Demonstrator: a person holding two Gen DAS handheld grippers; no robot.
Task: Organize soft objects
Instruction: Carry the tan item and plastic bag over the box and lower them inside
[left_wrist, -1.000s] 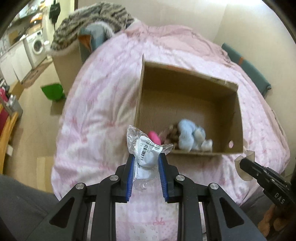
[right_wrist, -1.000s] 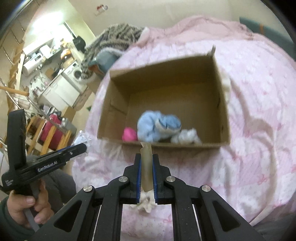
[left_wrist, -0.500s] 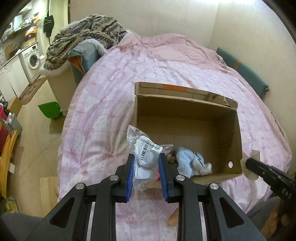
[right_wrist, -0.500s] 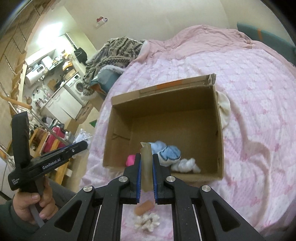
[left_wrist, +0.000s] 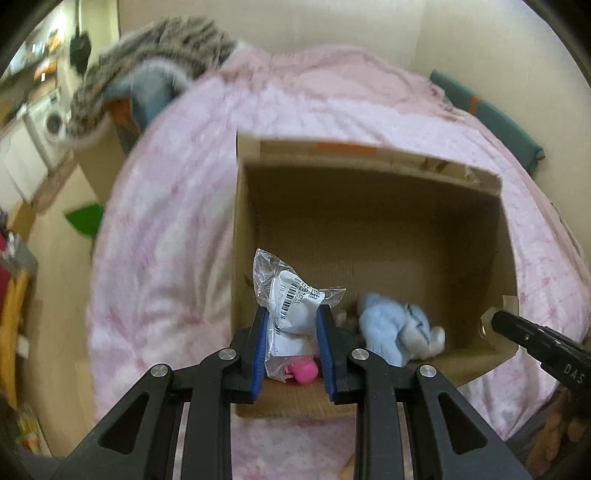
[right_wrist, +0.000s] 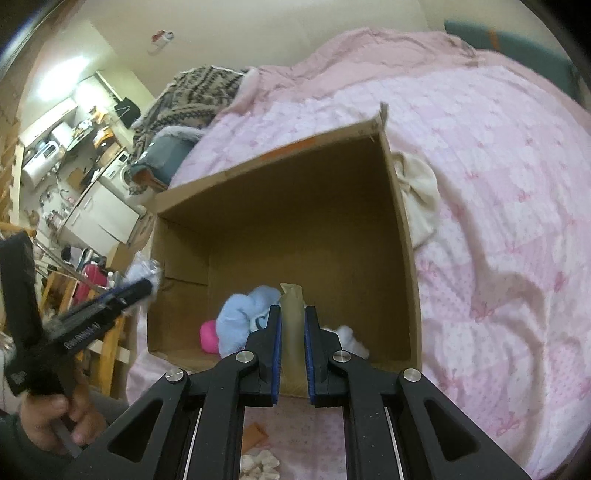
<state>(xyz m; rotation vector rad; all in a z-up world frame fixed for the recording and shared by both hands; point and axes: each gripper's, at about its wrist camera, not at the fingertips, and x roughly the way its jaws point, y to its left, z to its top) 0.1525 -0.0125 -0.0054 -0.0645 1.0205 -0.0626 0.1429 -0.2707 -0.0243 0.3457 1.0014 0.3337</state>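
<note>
An open cardboard box (left_wrist: 369, 236) (right_wrist: 295, 221) sits on a pink bed. Inside lie a light blue plush toy (left_wrist: 395, 328) (right_wrist: 240, 317), a pink ball (left_wrist: 304, 371) (right_wrist: 208, 334) and a small white soft thing (right_wrist: 351, 338). My left gripper (left_wrist: 291, 321) is shut on a white soft toy in a clear plastic bag (left_wrist: 291, 302), held over the box's near left corner. My right gripper (right_wrist: 292, 317) is shut on a beige soft piece (right_wrist: 291, 321), held over the box's near edge. The right gripper also shows in the left wrist view (left_wrist: 535, 343).
The pink bedspread (right_wrist: 498, 184) surrounds the box. A cream cloth (right_wrist: 417, 192) lies by the box's right wall. A patterned blanket pile (left_wrist: 155, 55) sits at the bed's far left. Small soft things (right_wrist: 258, 461) lie on the bed below the gripper. Kitchen furniture stands at left.
Both grippers have moved forward and lower over the box with their loads still held. The box now fills more of both views.
</note>
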